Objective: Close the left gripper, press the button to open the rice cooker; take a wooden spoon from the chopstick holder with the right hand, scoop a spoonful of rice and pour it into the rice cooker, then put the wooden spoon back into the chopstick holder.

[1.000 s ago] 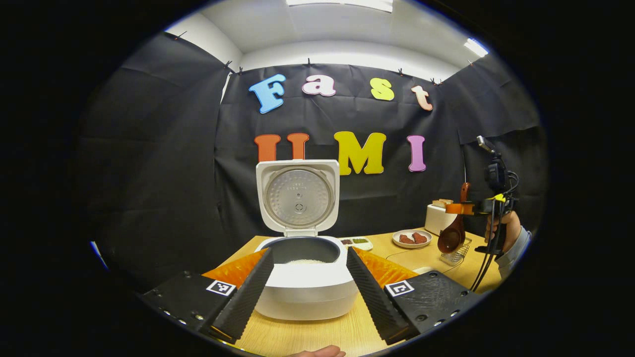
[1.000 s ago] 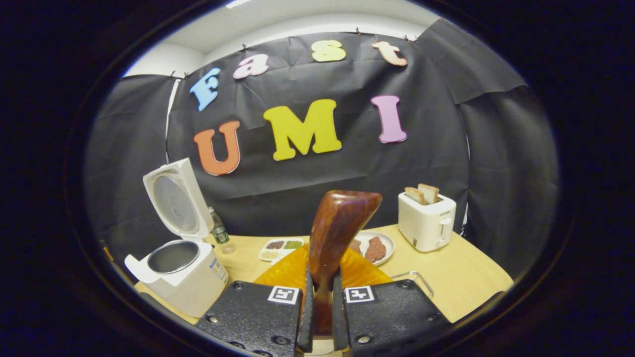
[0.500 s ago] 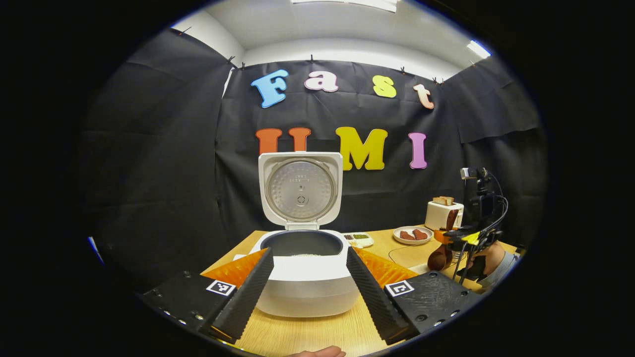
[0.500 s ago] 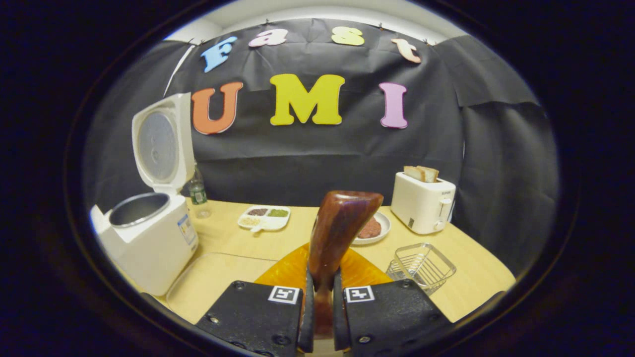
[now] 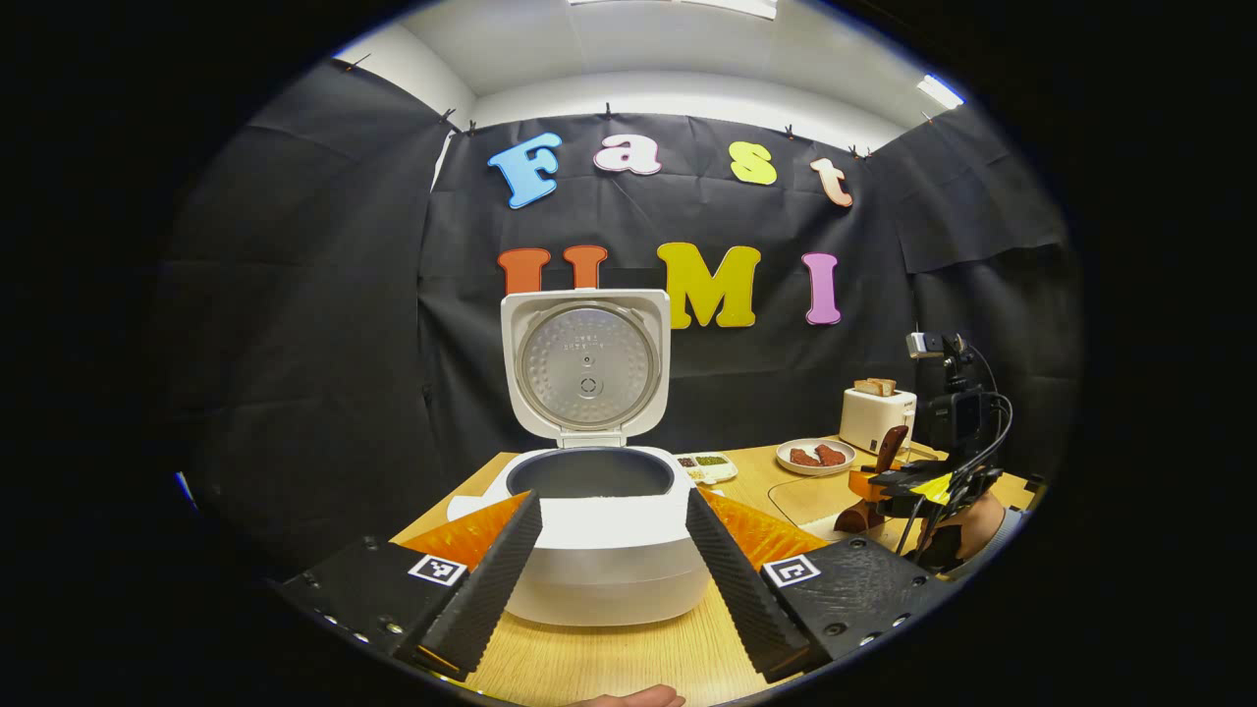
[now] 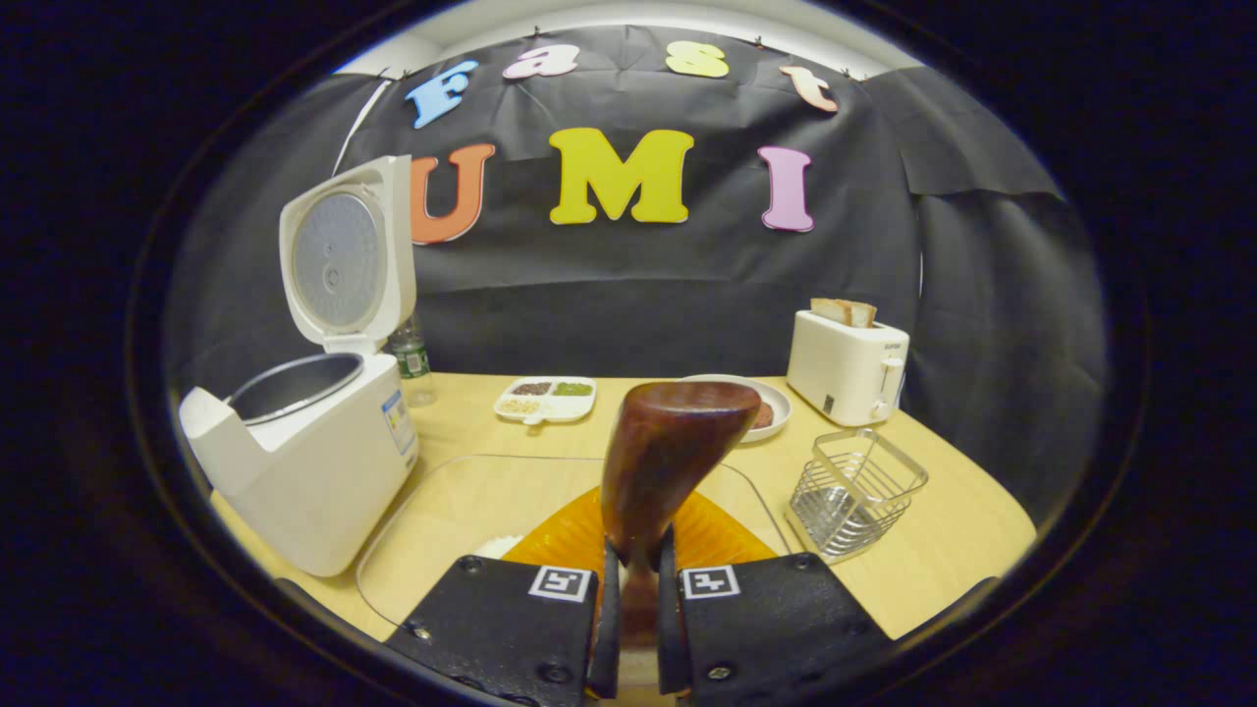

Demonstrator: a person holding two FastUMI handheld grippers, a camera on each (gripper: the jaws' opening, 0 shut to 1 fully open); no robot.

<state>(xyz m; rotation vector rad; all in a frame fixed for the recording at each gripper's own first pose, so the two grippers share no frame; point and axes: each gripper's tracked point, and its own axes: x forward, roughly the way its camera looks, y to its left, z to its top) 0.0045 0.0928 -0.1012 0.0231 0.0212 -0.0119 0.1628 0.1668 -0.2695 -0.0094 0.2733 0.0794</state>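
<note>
In the right gripper view, the right gripper [image 6: 633,609] is sitting at the bottom centre of the frame, its 2 fingers clenched on the narrow neck of the wooden spoon [image 6: 660,462]. The spoon is showing as dark, glossy reddish-brown wood, widening upward from the fingers into a rounded end at the middle of the frame. At the left, the white rice cooker [image 6: 314,462] is standing with its lid raised upright and its dark inner pot exposed. A wire chopstick holder [image 6: 854,491] is standing at the lower right on the wooden table [image 6: 943,540], in front of a white toaster [image 6: 847,368].

In the left gripper view, the left gripper [image 5: 614,570] is holding its 2 fingers spread wide, framing the rice cooker [image 5: 599,530] at the lower centre. The right gripper [image 5: 864,488] is showing at the right edge, grasping the spoon [image 5: 874,486] low over the table.
</note>
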